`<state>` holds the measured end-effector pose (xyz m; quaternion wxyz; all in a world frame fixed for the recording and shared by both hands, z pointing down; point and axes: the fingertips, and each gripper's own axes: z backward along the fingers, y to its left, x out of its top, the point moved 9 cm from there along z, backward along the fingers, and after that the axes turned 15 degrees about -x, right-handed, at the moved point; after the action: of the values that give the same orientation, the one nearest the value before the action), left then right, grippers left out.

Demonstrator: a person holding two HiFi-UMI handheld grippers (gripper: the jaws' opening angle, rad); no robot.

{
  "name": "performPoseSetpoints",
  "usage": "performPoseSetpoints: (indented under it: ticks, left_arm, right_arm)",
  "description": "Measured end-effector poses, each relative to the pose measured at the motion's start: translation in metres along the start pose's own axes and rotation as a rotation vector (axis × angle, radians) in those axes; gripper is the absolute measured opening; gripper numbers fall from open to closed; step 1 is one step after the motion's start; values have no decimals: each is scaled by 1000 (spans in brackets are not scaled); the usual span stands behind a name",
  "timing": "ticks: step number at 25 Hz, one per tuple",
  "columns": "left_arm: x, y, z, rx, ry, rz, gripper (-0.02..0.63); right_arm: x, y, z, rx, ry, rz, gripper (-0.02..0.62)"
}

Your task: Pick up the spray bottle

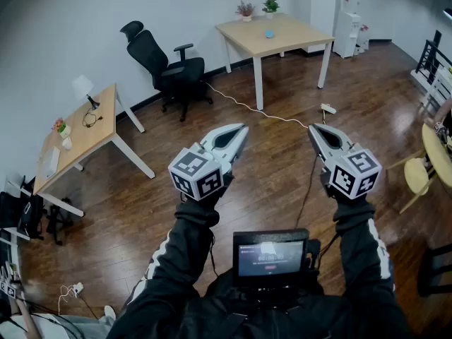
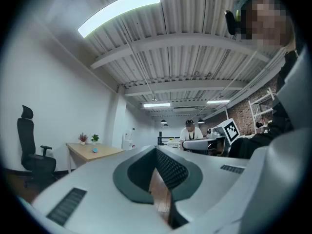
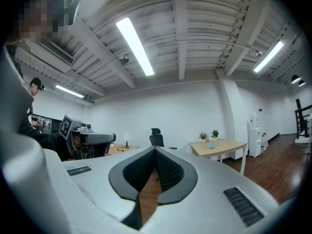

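Head view: the left gripper (image 1: 242,128) and the right gripper (image 1: 311,130) are held level, side by side above the wood floor (image 1: 282,168), each with jaws together on nothing. Only the left gripper view shows a person (image 2: 189,130) at a far bench. A small blue item (image 1: 269,33) lies on the far table (image 1: 300,34), well beyond both grippers. Whether this is the bottle to be picked up, and how its long axis runs, cannot be told.
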<state>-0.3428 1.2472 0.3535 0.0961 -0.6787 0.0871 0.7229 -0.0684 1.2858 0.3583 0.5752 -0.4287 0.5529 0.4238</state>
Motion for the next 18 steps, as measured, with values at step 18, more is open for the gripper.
performPoseSetpoints:
  ticks: [18]
  left_arm:
    - [-20,184,-109,22,43,16,0]
  right_arm:
    - [-22,-130,-188,-31,7,-54,3]
